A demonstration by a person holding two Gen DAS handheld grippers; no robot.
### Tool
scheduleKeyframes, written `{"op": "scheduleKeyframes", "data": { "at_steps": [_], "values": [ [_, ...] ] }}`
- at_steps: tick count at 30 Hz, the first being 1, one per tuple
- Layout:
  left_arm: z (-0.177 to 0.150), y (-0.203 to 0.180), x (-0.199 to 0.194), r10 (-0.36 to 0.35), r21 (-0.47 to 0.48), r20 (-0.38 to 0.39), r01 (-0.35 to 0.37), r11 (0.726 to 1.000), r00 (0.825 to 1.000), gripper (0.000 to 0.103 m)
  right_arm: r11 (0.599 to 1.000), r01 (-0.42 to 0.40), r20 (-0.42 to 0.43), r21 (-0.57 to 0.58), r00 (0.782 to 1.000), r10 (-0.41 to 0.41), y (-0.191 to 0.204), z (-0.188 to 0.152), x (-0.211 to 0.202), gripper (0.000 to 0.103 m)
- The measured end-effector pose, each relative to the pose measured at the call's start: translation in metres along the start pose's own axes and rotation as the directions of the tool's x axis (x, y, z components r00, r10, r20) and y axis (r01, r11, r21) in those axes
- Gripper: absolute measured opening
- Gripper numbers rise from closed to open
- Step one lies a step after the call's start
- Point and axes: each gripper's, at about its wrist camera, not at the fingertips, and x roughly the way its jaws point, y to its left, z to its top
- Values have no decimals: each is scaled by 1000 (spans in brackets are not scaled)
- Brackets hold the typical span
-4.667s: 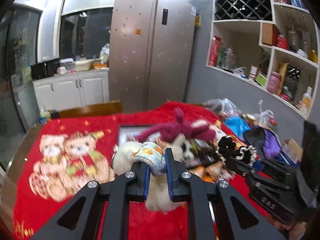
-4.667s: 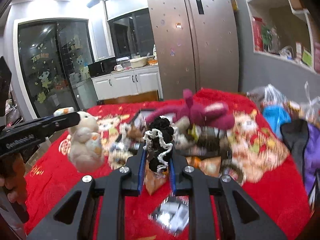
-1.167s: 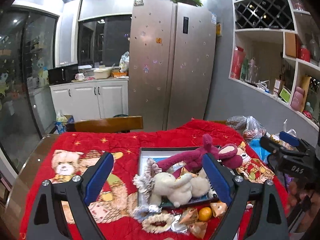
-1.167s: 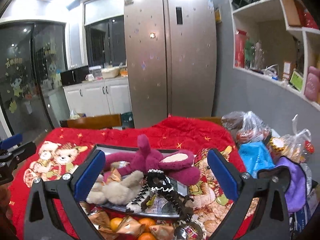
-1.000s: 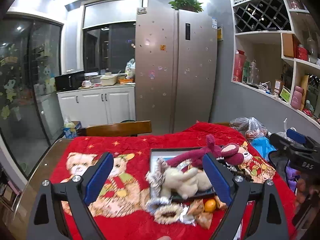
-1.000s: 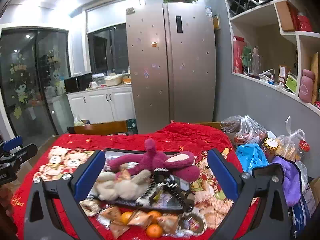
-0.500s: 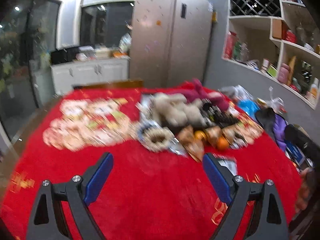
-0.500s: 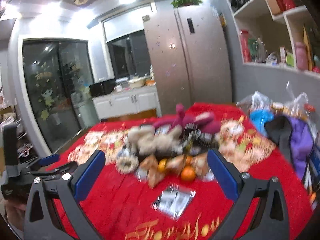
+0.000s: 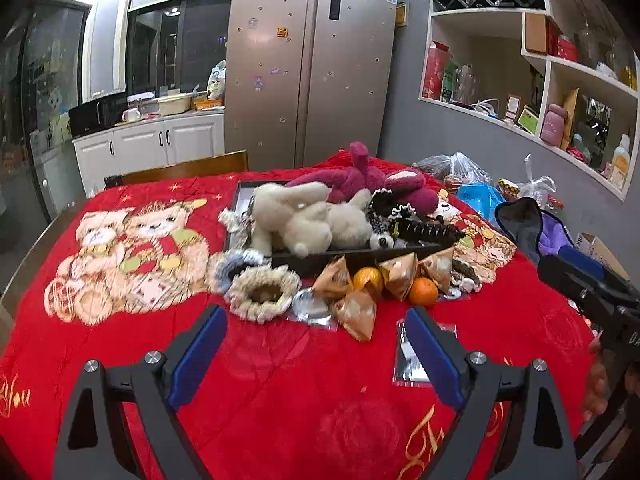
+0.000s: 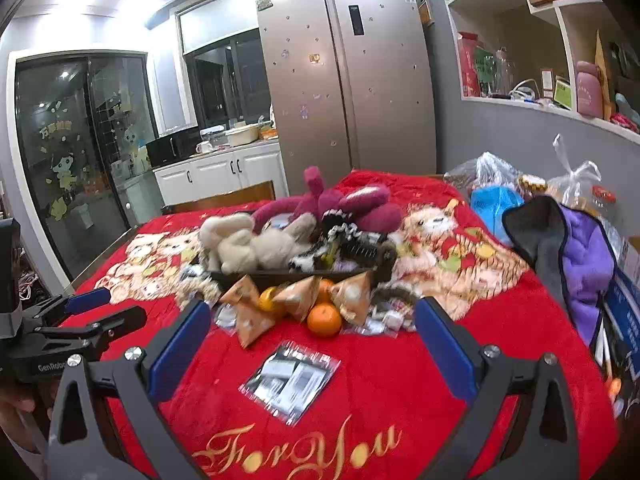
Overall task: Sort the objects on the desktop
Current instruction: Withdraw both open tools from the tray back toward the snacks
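A dark tray [image 9: 360,256] on the red cloth holds a cream plush rabbit [image 9: 308,220], a magenta plush [image 9: 360,180] and a black frilly hair tie [image 9: 390,208]. In front of it lie tangerines [image 9: 423,291], tan pyramid snack packs [image 9: 340,280], a fluffy scrunchie [image 9: 262,290] and a clear packet [image 10: 290,376]. My left gripper [image 9: 316,344] is open and empty, low over the near cloth. My right gripper [image 10: 312,336] is open and empty, just behind the packet. The tray [image 10: 280,276] and tangerines [image 10: 324,320] also show in the right wrist view.
Plastic bags [image 9: 456,168], a blue bag [image 9: 480,196] and a purple-grey cloth [image 10: 576,256] crowd the table's right side. A wooden chair back [image 9: 184,168] stands behind the table. The fridge [image 9: 312,60] and wall shelves [image 9: 560,60] are beyond.
Both grippers let go of the rabbit and the hair tie, which now lie in the tray. Both have since pulled back and dropped low over the near cloth, open.
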Motion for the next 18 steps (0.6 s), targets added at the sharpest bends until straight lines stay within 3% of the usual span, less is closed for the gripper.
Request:
{"op": "scheduleKeyframes", "data": {
  "at_steps": [2,6,11,18],
  "values": [
    [6,-8,10,-5,11,-6,5,1000,1000,93,1000,-20,20,-14,1000,21,-3,8,8,103],
    [10,-22,34,6,55,-44,-3,998,999,93,997,-5,-29,-73,1000,2,-6,29,43,103],
    [6,-31,63,11,94,-73,-4,996,997,93,998,-9,-58,-68,998,6,-16,46,85,103],
    [-5,-19,106,-32,-26,-159,28,999,987,93,998,6,-123,-69,992,-14,-30,24,135,103]
  ]
}}
